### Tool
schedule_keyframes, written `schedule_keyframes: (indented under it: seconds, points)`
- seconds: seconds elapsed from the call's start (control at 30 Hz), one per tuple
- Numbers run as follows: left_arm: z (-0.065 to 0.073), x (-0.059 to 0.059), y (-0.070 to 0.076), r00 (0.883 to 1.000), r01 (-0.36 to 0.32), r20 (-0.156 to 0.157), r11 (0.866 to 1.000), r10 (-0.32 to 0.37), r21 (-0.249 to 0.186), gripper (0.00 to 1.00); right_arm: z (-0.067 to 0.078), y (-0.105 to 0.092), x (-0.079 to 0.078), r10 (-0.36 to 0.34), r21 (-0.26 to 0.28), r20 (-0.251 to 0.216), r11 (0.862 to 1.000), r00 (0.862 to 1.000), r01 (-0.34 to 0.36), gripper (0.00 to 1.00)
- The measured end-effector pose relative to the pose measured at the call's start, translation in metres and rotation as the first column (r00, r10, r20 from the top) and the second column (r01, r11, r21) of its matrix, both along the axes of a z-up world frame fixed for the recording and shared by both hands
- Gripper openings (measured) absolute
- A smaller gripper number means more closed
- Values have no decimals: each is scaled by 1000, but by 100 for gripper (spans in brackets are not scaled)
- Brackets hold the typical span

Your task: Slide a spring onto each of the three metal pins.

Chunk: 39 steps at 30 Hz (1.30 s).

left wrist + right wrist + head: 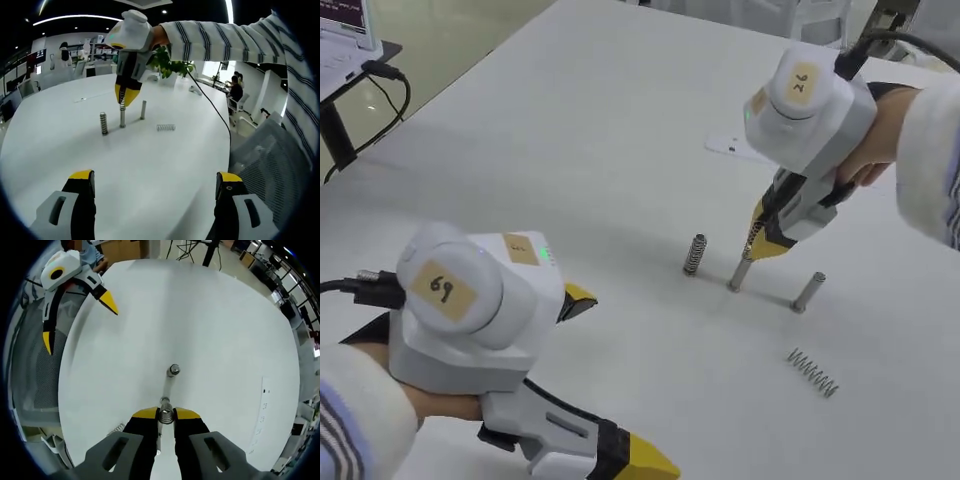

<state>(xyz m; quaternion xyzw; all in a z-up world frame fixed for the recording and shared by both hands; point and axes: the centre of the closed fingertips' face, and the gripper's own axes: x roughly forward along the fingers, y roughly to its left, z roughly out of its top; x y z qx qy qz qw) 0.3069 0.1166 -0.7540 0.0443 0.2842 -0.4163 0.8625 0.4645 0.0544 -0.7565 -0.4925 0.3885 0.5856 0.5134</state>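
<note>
Three metal pins stand on the white table (570,150). The left pin (695,254) (103,123) wears a spring. Over the middle pin (739,275) (122,119) my right gripper (758,243) (123,100) (166,414) points down, shut on a spring (166,415) held at the pin's top. The right pin (808,292) (143,109) is bare. A loose spring (812,371) (166,127) (116,429) lies flat near it. My left gripper (615,380) (155,200) rests low at the near left, open and holding nothing. Another pin's top (173,370) shows ahead of the right tips.
A laptop (340,40) with a black cable sits off the table's far left corner. A small white card (735,147) lies behind the pins. Bare table spreads between my two grippers. Chairs (272,150) stand past the table's edge.
</note>
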Motion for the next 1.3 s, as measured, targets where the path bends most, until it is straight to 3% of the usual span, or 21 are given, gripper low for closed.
schedule_keyframes:
  seconds: [0.27, 0.47, 0.9, 1.0, 1.3]
  points:
    - [4, 3, -4, 1000, -9, -7, 999, 9, -33, 95, -8, 1, 2, -39, 17, -21, 999, 999, 40, 8]
    - [4, 3, -2, 1000, -12, -5, 1000, 12, -25, 95, -17, 3, 0, -35, -3, -21, 999, 999, 35, 8]
    - [-2, -1, -2, 999, -14, -32, 999, 13, -29, 93, -36, 2, -2, -37, -43, -24, 998, 999, 36, 9]
    - [-1, 0, -4, 1000, -13, -22, 999, 13, -39, 93, -39, 2, -2, -35, -49, -19, 998, 999, 34, 9]
    - [-4, 0, -1, 999, -21, -30, 1000, 21, -23, 95, -45, 1, -1, -29, -65, -13, 998, 999, 28, 9]
